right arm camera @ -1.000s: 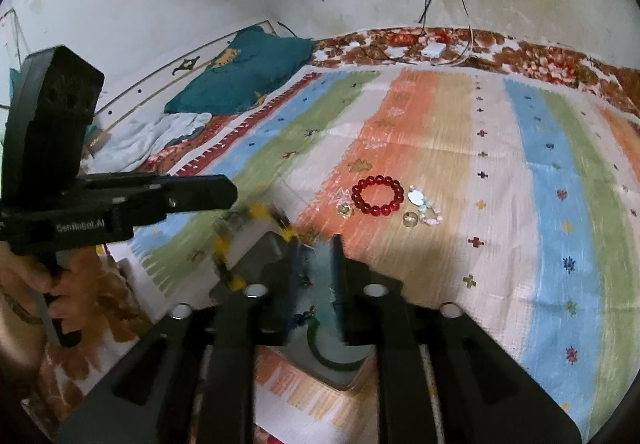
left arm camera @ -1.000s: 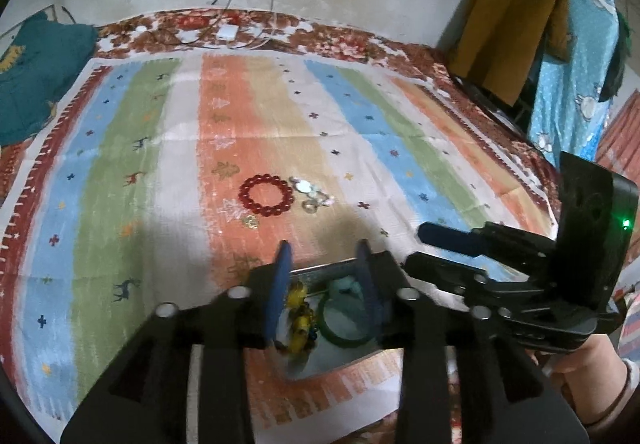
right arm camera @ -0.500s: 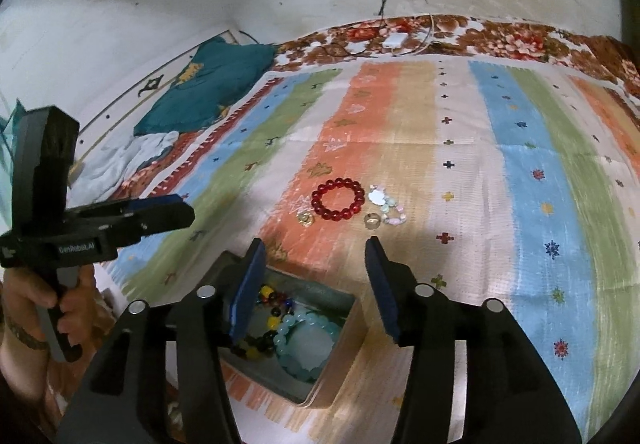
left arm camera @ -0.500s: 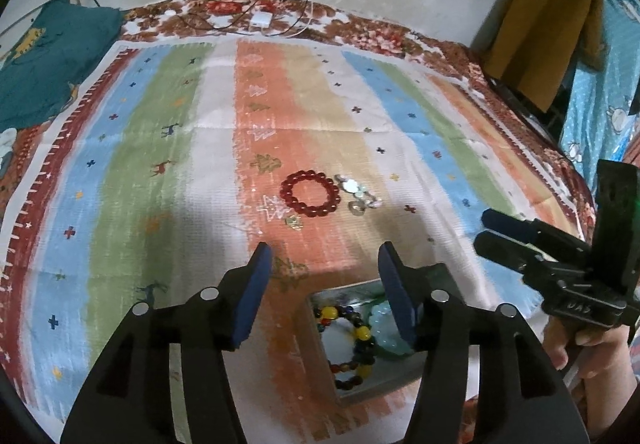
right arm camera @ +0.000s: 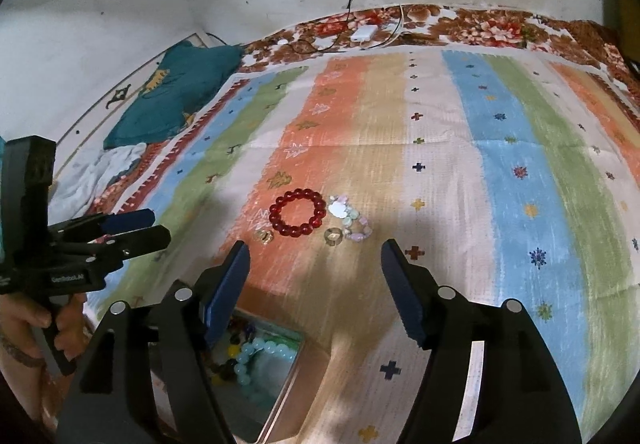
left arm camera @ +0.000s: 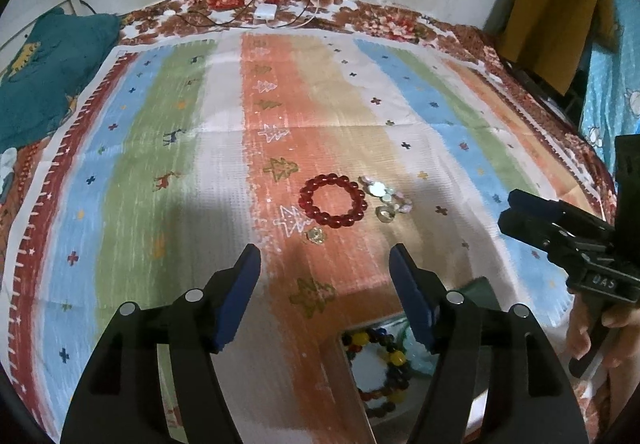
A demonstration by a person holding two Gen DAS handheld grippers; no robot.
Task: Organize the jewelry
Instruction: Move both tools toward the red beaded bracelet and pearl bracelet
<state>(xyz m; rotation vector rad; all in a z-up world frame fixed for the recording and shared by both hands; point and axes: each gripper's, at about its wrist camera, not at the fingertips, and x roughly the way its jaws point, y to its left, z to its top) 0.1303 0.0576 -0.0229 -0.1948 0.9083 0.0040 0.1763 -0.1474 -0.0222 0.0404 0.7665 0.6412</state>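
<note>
Both claws, left claw [left arm camera: 324, 256] and right claw [right arm camera: 316, 254], gape wide, empty, red bracelet [left arm camera: 333, 200] ahead, seemingly untouched.

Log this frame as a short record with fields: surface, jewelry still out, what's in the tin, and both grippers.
surface: striped multicolour cloth
still out: red bead bracelet, pale pastel bead bracelet, clear ring, small gold ring
container: open metal tin at near edge
in tin: multicolour dark bead bracelet, light aqua bead bracelet
left gripper: open, empty
right gripper: open, empty
</note>
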